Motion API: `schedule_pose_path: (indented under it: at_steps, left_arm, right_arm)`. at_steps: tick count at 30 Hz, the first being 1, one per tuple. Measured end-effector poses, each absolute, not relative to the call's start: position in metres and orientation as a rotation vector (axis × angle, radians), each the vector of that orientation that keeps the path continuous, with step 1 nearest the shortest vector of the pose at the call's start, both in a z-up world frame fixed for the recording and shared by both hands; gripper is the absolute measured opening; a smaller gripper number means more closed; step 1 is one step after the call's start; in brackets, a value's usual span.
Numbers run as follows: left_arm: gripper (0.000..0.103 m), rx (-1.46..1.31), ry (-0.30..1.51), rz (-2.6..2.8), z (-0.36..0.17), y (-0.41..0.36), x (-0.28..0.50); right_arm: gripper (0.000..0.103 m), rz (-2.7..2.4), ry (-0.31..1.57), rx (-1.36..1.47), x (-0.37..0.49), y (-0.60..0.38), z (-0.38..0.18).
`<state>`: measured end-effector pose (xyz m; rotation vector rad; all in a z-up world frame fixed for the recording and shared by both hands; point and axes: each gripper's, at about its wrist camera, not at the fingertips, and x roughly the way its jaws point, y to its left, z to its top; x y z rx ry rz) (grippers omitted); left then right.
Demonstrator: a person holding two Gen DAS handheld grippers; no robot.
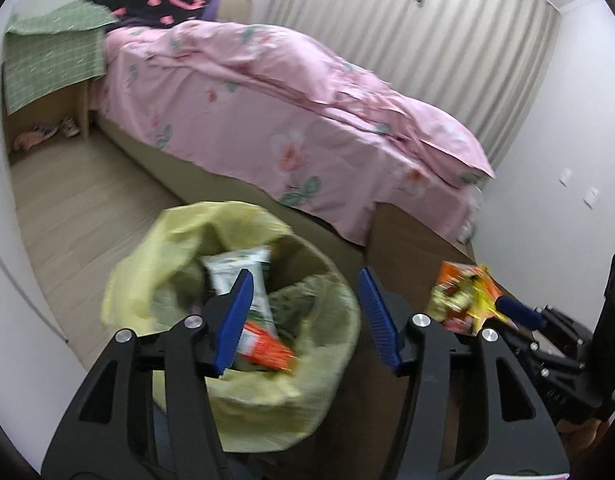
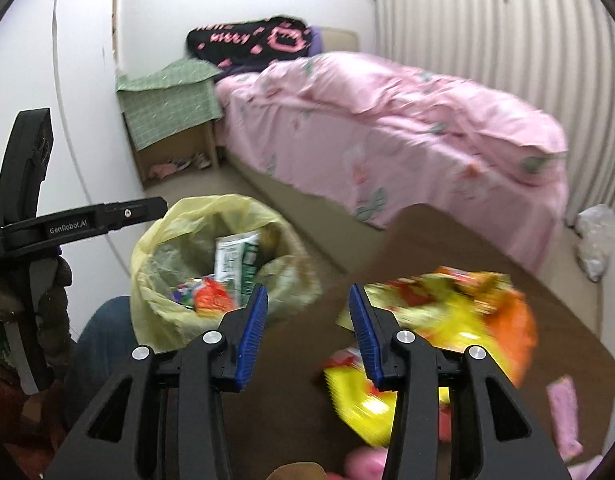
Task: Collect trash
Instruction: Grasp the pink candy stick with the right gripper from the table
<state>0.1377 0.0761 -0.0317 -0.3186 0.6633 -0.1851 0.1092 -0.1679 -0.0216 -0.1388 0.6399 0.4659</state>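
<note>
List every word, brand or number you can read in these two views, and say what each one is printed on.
"GenRobot.AI": white lettering on the black bar of the left gripper, seen in the right wrist view.
Pink lettering on the black blanket at the head of the bed: too blurred to read with confidence.
Print on the white and green packet in the bin bag: too small and blurred.
Print on the snack wrappers on the brown table: blurred, unreadable.

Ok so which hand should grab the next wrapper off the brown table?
Probably the right. Its tongs are open and empty, with the yellow-orange wrappers on the brown table just beside them. The left tongs, also open, hang over the lined bin.
</note>
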Motion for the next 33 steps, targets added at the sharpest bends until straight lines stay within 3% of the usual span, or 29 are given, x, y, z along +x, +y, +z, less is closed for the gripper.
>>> schedule_pose_path:
  at_steps: [14,21,33]
  left_arm:
    - [0.053,-0.040,0.651,-0.546,-0.011,-0.093,0.110]
    - [0.053,-0.002,0.733,-0.731,-0.031,-0.181,0.106]
    - [0.053,0.050,0.767,-0.641,-0.050,-0.169,0.096]
  right_arm:
    - [0.040,0.138,0.605,-0.040,0.016,-0.339,-0.034]
    - [0.040,0.025,0.622,0.042,-0.019,-0.406,-0.050]
    - [0.039,-0.017,0.767,-0.131,0.086,-0.397,-0.085]
